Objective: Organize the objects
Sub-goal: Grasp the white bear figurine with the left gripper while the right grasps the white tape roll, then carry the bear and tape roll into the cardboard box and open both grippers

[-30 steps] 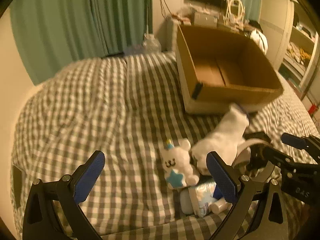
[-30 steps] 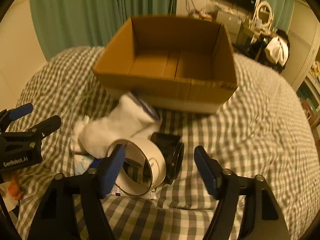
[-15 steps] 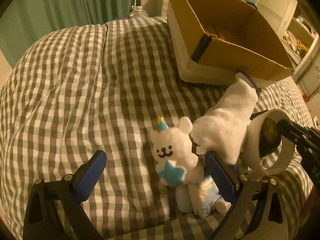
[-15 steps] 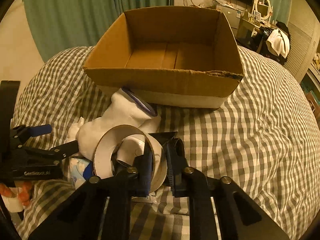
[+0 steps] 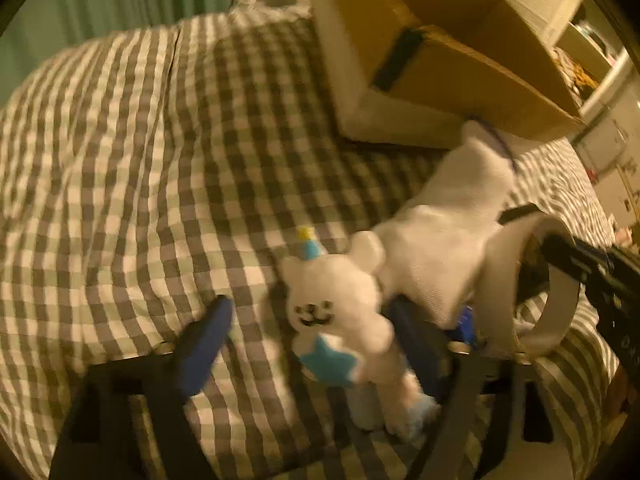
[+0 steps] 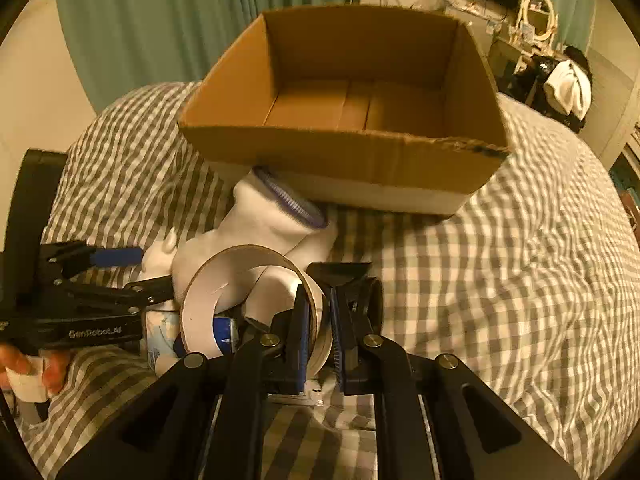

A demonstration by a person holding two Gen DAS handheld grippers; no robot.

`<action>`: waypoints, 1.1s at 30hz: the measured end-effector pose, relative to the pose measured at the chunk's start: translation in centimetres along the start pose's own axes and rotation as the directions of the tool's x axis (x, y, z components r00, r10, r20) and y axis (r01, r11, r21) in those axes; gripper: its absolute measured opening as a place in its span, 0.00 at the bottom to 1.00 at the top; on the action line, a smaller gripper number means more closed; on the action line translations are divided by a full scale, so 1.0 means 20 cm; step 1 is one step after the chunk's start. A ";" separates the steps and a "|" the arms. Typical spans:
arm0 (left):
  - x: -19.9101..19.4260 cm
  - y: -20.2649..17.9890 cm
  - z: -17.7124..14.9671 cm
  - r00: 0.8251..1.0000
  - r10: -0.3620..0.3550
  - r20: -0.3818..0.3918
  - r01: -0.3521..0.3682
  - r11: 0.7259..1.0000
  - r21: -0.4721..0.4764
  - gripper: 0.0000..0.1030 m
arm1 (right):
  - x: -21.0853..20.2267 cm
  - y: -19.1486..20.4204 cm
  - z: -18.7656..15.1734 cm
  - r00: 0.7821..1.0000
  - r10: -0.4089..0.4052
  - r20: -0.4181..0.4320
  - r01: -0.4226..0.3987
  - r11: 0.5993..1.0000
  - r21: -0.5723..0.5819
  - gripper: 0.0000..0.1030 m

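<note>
The tape roll (image 6: 208, 300) is lying on the checked bed (image 6: 520, 264), just in front of the cardboard box (image 6: 344, 152), and the right gripper (image 6: 318, 332) is pinching its wall tight. The left gripper (image 5: 316, 336) is closing around the white bear toy (image 5: 332, 312), but its pads are not squeezing it yet. A white sock (image 5: 448, 236) is lying beside the bear.

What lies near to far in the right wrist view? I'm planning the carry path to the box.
Right gripper clamped on the tape roll → white sock → cardboard box → green curtain.
</note>
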State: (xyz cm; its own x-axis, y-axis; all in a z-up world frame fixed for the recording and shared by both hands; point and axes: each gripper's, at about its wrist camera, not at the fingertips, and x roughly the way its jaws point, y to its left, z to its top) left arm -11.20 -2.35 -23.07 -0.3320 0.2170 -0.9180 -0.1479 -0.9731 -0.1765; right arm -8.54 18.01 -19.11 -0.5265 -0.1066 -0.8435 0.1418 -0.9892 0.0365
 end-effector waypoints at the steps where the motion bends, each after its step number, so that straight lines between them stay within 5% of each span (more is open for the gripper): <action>1: 0.01 0.02 0.00 1.000 -0.024 -0.007 0.024 1.000 -0.017 0.82 | 0.02 0.00 0.00 1.000 0.007 -0.012 -0.007 1.000 0.000 0.10; 2: 0.02 0.03 0.00 0.999 -0.040 -0.007 0.039 0.999 -0.024 0.77 | 0.04 0.00 0.01 1.000 0.016 -0.023 -0.016 1.000 0.002 0.10; 3: 0.01 0.03 0.00 0.998 -0.066 -0.002 0.066 0.997 -0.027 0.51 | 0.06 0.00 0.01 0.999 0.024 -0.038 -0.024 1.000 0.002 0.08; 4: 0.00 0.02 -0.01 0.995 -0.101 0.004 0.101 0.995 -0.018 0.49 | 0.07 0.01 0.01 0.999 0.019 -0.050 -0.019 1.000 -0.007 0.05; 14: -0.22 -0.05 -0.12 0.997 -0.016 0.081 0.012 0.998 0.058 0.48 | -0.17 0.04 0.02 0.998 -0.055 0.043 0.056 0.998 -0.022 0.05; 21: -0.57 -0.04 -0.19 0.979 0.029 0.203 -0.046 0.996 0.079 0.48 | -0.47 0.10 0.05 0.987 -0.076 0.144 0.082 0.996 -0.036 0.05; 33: -1.02 -0.33 0.15 0.926 0.042 0.375 -0.114 0.979 0.171 0.48 | -0.84 0.10 0.33 0.953 -0.095 0.287 0.112 0.993 -0.044 0.05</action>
State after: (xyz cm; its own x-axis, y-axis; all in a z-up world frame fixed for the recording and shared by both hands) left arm -6.29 -0.22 -2.04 -0.6628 0.1887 -0.7246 -0.2659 -0.9640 -0.0077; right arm -4.92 17.09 -1.41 -0.7556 -0.0366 -0.6540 0.1187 -0.9895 -0.0819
